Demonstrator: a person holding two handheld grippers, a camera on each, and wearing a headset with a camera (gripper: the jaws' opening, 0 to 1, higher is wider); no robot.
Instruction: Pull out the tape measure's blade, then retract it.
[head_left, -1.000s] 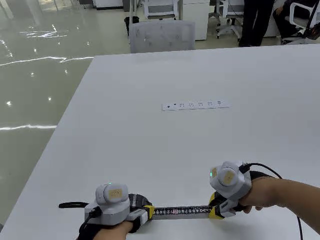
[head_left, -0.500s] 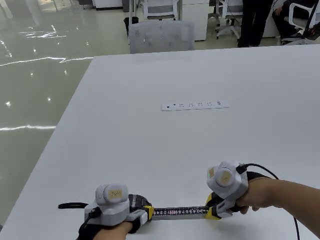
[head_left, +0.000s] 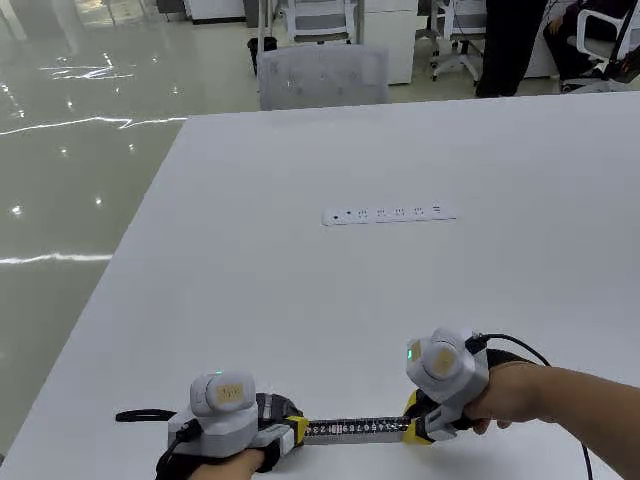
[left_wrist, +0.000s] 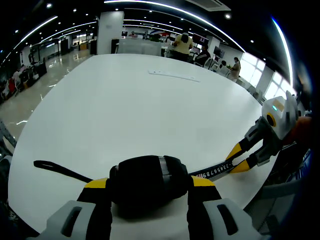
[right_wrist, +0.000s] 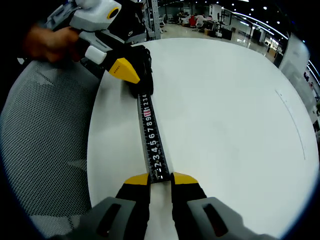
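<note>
**Blade stretched between two grippers at the table's near edge**

Farthest left, a black strap (head_left: 140, 414) trails from the tape measure (head_left: 278, 406) across the white table (head_left: 300, 290). The left gripper (left_wrist: 148, 181) clamps the black case between its yellow-tipped jaws, which stand as wide apart as the case itself. The left gripper view shows the case seated squarely between both tips. In the head view the gripper's body and the hand half cover that grip.

From the case the blade (right_wrist: 150, 132) runs rightward, flat on the table and close to its near edge. In the head view it is a dark strip with faint marks. In the right gripper view its printed numbers are legible, counting up away from that view's own jaws.

The right gripper (right_wrist: 160, 178) has its jaws nearly closed, pinching the blade's free end between the yellow tips.

Well beyond both grippers, a white power strip (head_left: 390, 214) lies in the middle of the table. A grey chair (head_left: 322, 75) stands at the far edge.
</note>
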